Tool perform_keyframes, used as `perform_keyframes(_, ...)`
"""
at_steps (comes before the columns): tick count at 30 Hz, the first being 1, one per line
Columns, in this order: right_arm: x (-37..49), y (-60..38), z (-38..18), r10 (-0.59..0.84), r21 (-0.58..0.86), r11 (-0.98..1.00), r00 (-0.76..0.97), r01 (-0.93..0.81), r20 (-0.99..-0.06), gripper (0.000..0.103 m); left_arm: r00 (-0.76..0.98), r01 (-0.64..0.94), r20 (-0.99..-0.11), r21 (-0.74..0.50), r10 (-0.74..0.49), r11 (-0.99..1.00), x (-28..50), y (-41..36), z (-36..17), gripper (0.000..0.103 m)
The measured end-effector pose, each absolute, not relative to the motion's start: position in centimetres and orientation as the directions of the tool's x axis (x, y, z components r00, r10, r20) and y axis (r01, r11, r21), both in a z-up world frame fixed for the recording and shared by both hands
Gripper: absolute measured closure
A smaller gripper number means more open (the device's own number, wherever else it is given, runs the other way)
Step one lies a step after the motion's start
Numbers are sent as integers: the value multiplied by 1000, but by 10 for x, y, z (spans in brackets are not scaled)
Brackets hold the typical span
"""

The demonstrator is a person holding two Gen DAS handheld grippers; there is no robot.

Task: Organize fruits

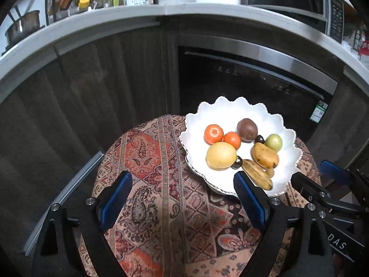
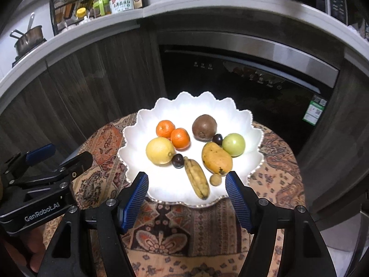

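Note:
A white scalloped bowl [image 2: 200, 108] stands on a round table and holds all the fruit I see. In it are two tangerines [image 2: 165, 128], a yellow citrus [image 2: 160, 150], a brown round fruit [image 2: 204, 127], a green apple [image 2: 233, 144], a mango [image 2: 216, 159], a spotted banana [image 2: 197, 179], two dark plums [image 2: 177, 161] and a small tan ball [image 2: 215, 180]. My right gripper [image 2: 186, 177] hangs open above the bowl's near rim, empty. Left of the bowl [image 1: 230, 113], my left gripper [image 1: 182, 177] stands wide open over the cloth, holding nothing. Each gripper shows in the other's view: right [image 1: 320, 173], left [image 2: 60, 155].
A patterned paisley cloth [image 1: 161, 161] covers the small round table. Behind it are dark cabinet doors and a black appliance front [image 2: 242, 80]. The grey counter [image 2: 184, 2] above carries bottles, a spice rack and a pot [image 2: 27, 39]. A metal rail [image 1: 69, 184] runs at the lower left.

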State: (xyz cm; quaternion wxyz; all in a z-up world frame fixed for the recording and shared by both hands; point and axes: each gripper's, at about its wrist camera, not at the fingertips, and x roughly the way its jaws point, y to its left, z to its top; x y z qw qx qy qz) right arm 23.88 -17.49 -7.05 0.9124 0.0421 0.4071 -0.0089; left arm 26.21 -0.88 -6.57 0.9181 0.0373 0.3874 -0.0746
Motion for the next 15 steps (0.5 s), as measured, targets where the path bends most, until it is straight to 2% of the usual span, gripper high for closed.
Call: perform_keyframes(15, 178, -179, -38, -18, 61, 994, 705, 86, -709, 33, 722, 158, -685, 28, -96, 987, 195, -7, -33, 12)
